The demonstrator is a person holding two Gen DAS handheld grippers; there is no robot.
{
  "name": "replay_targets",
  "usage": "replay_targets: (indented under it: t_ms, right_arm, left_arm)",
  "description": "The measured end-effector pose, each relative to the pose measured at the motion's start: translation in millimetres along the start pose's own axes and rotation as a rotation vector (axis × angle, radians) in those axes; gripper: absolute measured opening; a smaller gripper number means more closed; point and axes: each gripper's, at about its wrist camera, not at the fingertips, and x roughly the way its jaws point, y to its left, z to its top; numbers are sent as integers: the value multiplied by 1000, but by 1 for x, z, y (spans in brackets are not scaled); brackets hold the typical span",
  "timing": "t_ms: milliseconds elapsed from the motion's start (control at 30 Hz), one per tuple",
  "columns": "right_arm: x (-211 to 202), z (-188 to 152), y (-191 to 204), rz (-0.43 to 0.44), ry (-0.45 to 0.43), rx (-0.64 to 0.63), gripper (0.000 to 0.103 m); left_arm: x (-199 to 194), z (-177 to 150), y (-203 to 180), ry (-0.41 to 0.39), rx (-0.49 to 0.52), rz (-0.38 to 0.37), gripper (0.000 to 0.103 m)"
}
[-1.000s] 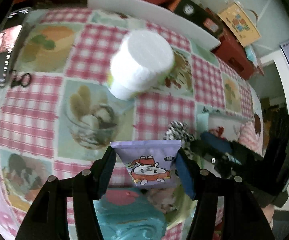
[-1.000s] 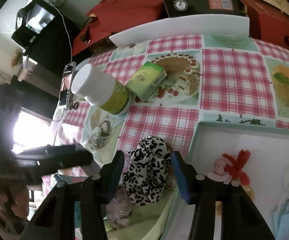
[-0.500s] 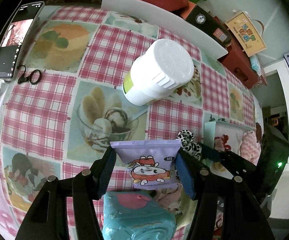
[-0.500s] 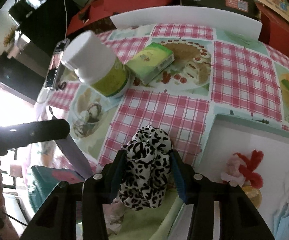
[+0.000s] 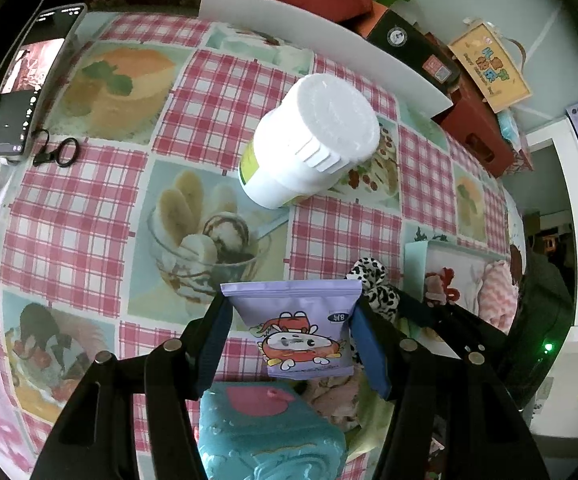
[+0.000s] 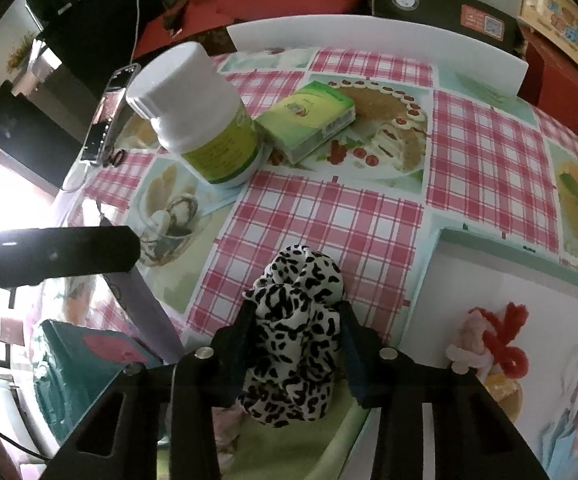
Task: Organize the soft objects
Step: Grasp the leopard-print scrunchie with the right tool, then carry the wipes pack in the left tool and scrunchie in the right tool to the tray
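Note:
My left gripper (image 5: 291, 342) is shut on a purple snack pouch (image 5: 297, 324) with a cartoon print, held upright above the checked tablecloth. To its right, my right gripper (image 6: 297, 346) reaches down around a leopard-print scrunchie (image 6: 295, 320). Its jaws are closing, and both blue pads (image 6: 351, 356) press into the fabric. The left wrist view shows the scrunchie (image 5: 369, 280) just behind the pouch's right corner. In the right wrist view, the pouch's edge (image 6: 145, 312) hangs under the left gripper's dark finger (image 6: 53, 256).
A white jar (image 6: 197, 112) with a green label and a green box (image 6: 309, 120) stand further back. A teal-rimmed tray (image 6: 489, 240) to the right holds pink and red soft toys. A teal bag (image 5: 265, 432) lies below the pouch. A phone (image 5: 25, 92) lies at the left edge.
My right gripper has come down over the leopard scrunchie and its jaws have narrowed onto it. The left gripper keeps the pouch in the same place.

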Motion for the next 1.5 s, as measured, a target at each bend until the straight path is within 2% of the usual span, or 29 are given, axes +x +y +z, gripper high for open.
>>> replay_targets:
  t_ms: [333,733,1133,1333,1500]
  right_arm:
    - [-29,-13,-17,61,-104,92,39]
    - [-100,-25,-30,80,-307,166,39]
    - [-151,-48,-55,-1,-432,220,39]
    - [-168,-59,-80,-67,-472,269,39]
    - [-184,-75,-112,-168,-493,336,39]
  left_arm:
    - [-24,-10,3,-108,-52,-56,61]
    - [-64,-29,-18,-277,-35,-45,61]
    - [-89,-44,-64,-368,64,-83,61]
    - [-85,-47,-88,-370,102,-108,61]
    - [-72,-51,-109,-347,134,-126,61]
